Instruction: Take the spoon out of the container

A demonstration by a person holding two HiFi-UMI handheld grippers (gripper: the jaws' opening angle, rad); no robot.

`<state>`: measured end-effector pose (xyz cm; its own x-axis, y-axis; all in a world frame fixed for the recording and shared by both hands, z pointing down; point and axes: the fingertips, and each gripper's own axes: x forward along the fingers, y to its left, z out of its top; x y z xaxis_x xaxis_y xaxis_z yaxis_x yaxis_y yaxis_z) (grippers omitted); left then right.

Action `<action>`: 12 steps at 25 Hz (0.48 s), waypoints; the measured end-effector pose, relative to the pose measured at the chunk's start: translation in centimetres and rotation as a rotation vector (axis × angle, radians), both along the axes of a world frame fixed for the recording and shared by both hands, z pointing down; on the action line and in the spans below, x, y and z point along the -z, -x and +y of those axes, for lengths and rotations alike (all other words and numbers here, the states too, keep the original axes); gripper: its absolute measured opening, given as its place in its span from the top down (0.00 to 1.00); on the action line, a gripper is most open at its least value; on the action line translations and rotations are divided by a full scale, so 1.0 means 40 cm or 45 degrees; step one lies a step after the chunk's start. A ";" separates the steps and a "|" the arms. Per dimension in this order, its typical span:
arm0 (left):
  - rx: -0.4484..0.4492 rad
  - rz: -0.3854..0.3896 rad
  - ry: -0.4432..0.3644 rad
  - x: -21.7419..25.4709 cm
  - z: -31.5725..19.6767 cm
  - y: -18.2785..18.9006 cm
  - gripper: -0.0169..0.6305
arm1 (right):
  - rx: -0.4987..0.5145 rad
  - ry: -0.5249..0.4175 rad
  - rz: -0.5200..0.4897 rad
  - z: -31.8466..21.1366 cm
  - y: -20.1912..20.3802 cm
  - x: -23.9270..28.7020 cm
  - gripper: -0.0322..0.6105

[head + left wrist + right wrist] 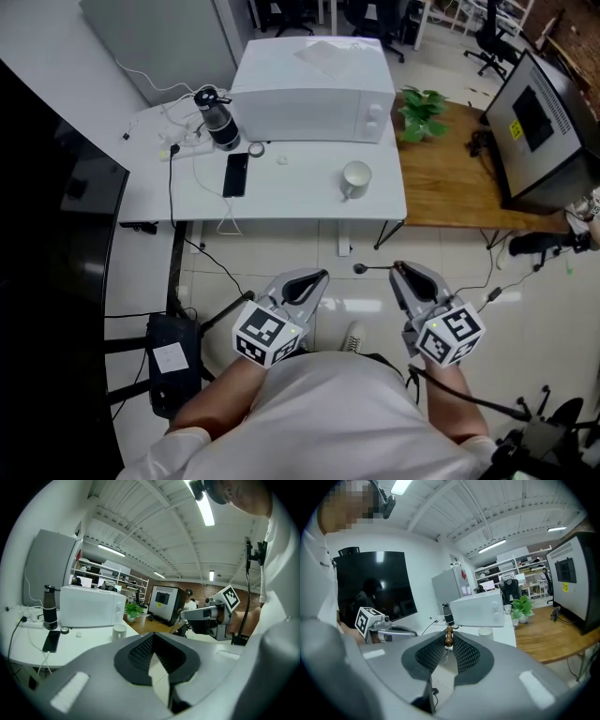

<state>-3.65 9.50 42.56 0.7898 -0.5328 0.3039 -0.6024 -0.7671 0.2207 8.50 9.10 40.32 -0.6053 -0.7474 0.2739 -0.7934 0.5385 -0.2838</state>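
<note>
A white mug [356, 178] stands on the white table [281, 197], well ahead of both grippers. My right gripper [403, 274] is held over the floor in front of the table, shut on a thin spoon [372, 269] that sticks out to the left with its dark bowl outward. In the right gripper view the spoon's brown beaded handle [449, 638] sits pinched between the jaw tips, with the mug [485, 631] far behind. My left gripper [317, 279] hovers beside it, shut with nothing in it. The left gripper view shows the mug [119, 631] on the table.
On the table stand a white microwave [314, 89], a black bottle [217, 117], a phone [235, 174] and cables. To the right are a wooden table [459, 187] with a plant [424, 108] and a monitor [544, 122]. A black case [173, 361] lies on the floor left.
</note>
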 end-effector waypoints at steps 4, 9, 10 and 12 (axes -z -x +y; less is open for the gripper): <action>0.000 -0.004 0.008 -0.004 0.007 0.014 0.97 | -0.003 0.005 0.002 0.009 0.010 -0.001 0.86; -0.015 0.000 0.008 -0.001 0.009 0.010 0.97 | -0.015 -0.006 0.003 0.009 0.013 0.001 0.86; -0.019 -0.002 0.007 -0.001 0.011 0.008 0.97 | -0.017 -0.007 0.002 0.009 0.014 0.001 0.86; -0.025 -0.006 0.005 0.001 0.012 0.007 0.97 | -0.017 -0.008 0.001 0.009 0.018 0.000 0.86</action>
